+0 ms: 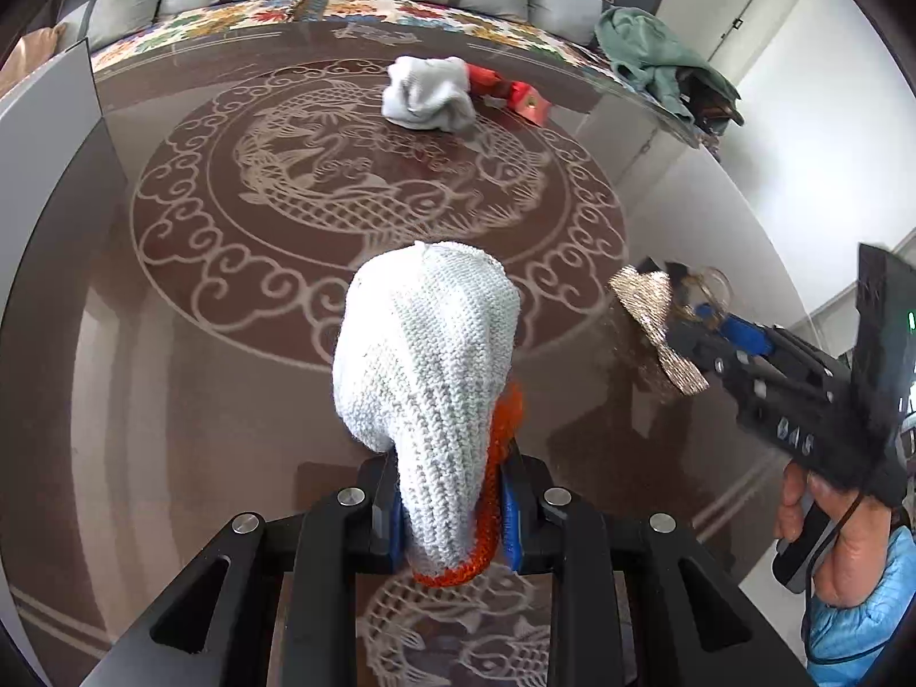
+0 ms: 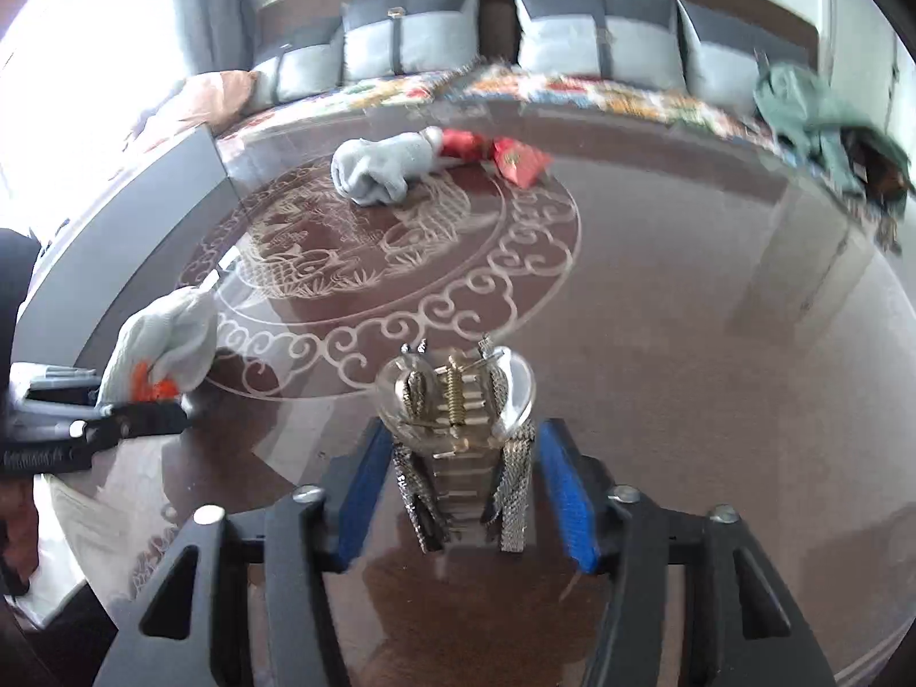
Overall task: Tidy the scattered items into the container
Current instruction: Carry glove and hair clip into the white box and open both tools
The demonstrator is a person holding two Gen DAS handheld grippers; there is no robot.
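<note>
White knitted cotton glove with an orange cuff (image 1: 426,378), soft and floppy, hung pinched at its cuff in my left gripper (image 1: 452,526) above the brown glass table (image 1: 189,378), while my right gripper (image 2: 466,492) straddled a stiff, likely brittle, clear glittery-bowed hair claw (image 2: 458,429), grip uncertain
</note>
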